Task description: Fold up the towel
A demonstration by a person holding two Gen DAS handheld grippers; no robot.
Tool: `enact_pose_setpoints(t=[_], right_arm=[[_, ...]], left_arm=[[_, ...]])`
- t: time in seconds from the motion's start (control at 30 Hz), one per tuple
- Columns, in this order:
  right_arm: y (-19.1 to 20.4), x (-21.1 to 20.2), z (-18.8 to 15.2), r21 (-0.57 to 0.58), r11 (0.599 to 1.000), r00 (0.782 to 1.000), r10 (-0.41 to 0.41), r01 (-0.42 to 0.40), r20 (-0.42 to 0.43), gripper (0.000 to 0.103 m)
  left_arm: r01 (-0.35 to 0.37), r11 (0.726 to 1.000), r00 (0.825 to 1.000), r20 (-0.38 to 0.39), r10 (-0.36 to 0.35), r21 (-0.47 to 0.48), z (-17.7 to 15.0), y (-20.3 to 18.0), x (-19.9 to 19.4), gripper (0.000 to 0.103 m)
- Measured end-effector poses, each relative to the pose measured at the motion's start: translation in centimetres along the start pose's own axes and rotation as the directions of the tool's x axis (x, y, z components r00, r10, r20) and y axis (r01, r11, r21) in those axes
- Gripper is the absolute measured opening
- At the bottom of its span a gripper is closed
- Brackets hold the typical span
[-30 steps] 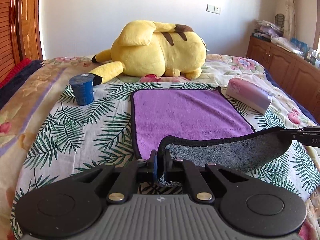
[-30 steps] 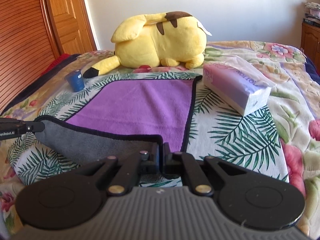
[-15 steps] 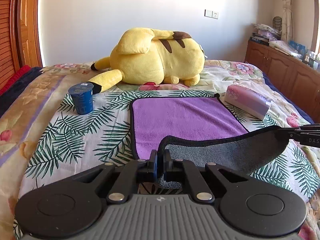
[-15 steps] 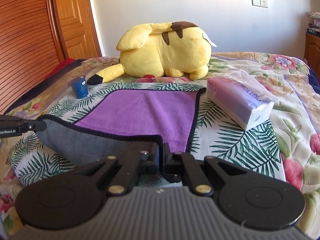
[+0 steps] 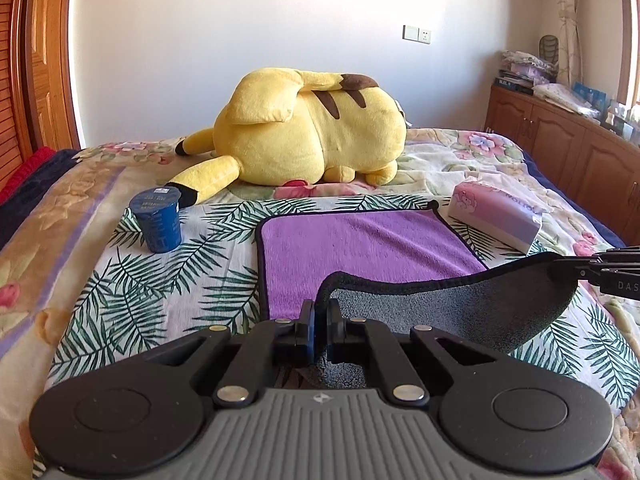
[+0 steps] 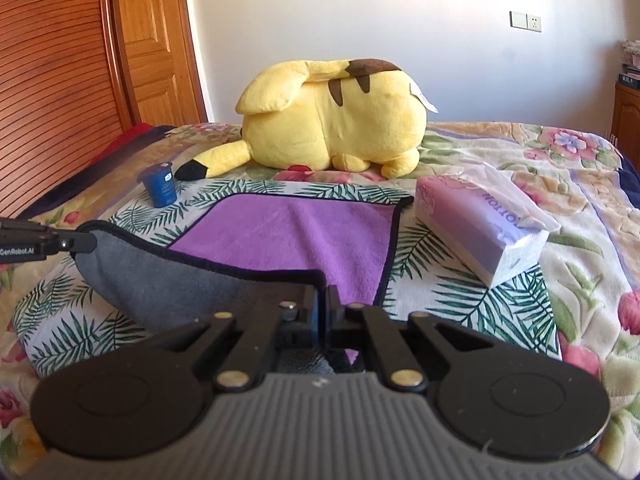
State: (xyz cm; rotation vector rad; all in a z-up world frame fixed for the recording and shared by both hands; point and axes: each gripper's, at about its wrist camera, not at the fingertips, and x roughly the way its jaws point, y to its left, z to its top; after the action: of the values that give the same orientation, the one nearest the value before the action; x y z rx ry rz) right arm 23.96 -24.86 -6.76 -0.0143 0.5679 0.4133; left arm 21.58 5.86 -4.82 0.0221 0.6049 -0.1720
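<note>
Left wrist view: the left claw (image 5: 320, 320) is pinched tight on one near corner of the towel (image 5: 360, 240). The towel is purple on top and gray underneath, with a black edge. Its near edge is lifted off the bed (image 5: 100, 280) and curls up so the gray side shows. The far part lies flat on the bed, straight ahead of the claw.

The lifted edge runs off to the right of this claw, to the right claw (image 5: 560, 270), which pokes in from the side and grips the other near corner.

Ahead and to the left of the left claw stands a small blue cup (image 5: 157, 220), upright, apart from the towel. Ahead and to the right lies a pack of tissues (image 5: 496, 216), just beside the far right corner of the towel. Far ahead, past the towel, a big yellow plush toy (image 5: 308, 128) lies on the bed.

In the right wrist view, the right claw (image 6: 322, 308) is closed on its corner of the towel (image 6: 292, 236). The gray lifted edge sags a little and runs to its left, to the left claw (image 6: 86, 242). The pack of tissues (image 6: 476, 224) lies ahead and to the right of this claw. The blue cup (image 6: 161, 186) and the plush toy (image 6: 332, 120) are farther ahead.
</note>
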Motion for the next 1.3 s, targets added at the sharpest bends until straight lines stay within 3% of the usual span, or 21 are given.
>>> enact_pose_setpoints(t=[0.87,1.3], right_arm=[[-0.4,2.6,1.6,-0.065,0.998,0.999,-0.001,0.004,0.04,0.004],[-0.8,2.4,3.2,-0.077,0.997,0.992,-0.011,0.021,0.126,0.004]], left_arm=[[0.013,1.0,1.0,-0.006,-0.013,0.029,1.7,0.6,3.1,0.0],[0.017,0.999,0.999,0.046,-0.018,0.028,4.0,0.8,2.7,0.0]])
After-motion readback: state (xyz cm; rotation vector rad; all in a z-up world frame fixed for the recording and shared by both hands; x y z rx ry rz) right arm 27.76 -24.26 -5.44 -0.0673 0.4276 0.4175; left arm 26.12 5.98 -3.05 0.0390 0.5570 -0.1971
